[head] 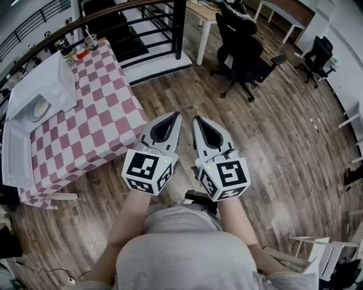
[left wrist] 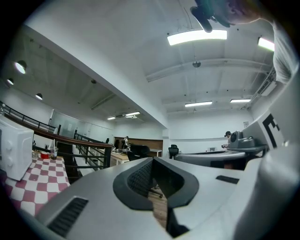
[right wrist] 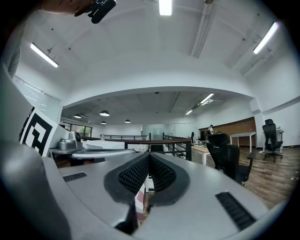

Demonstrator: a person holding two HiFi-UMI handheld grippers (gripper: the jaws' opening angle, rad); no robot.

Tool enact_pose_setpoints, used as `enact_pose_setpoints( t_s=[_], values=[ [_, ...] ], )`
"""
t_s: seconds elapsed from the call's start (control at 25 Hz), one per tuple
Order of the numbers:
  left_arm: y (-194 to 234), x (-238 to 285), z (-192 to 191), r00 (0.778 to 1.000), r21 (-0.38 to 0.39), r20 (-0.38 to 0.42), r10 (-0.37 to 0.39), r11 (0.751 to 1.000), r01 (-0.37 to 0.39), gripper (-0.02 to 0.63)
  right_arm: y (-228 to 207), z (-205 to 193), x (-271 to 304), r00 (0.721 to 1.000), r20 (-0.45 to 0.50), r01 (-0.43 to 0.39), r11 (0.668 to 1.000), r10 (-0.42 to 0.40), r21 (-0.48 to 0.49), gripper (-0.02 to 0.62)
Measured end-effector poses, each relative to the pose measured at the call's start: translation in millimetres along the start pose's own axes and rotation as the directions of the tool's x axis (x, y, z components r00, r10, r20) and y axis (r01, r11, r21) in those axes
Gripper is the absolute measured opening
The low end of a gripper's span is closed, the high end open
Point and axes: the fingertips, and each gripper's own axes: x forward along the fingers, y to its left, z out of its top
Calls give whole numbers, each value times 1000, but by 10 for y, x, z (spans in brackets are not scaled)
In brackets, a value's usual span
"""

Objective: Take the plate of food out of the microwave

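Observation:
The white microwave stands on a red-and-white checked table at the left of the head view. Its door hangs open toward me. Inside it lies a pale round plate of food. My left gripper and right gripper are side by side over the wooden floor, well to the right of the table. Both are shut with nothing between their jaws. The left gripper view shows the microwave at its left edge, beyond the gripper's closed tip.
A dark railing and a stairwell lie beyond the table. Cups stand at the table's far end. A black office chair and a white desk are ahead to the right, with another chair further right.

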Motion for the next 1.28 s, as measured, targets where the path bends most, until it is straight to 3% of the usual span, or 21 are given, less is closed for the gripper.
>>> enact_pose_setpoints(
  t_s=[1.28],
  values=[
    [1507,-956,167,975,-31,37,220,975,-219,3,1364,-14,930,984,-12,-180,984,180,-7,26]
  ],
)
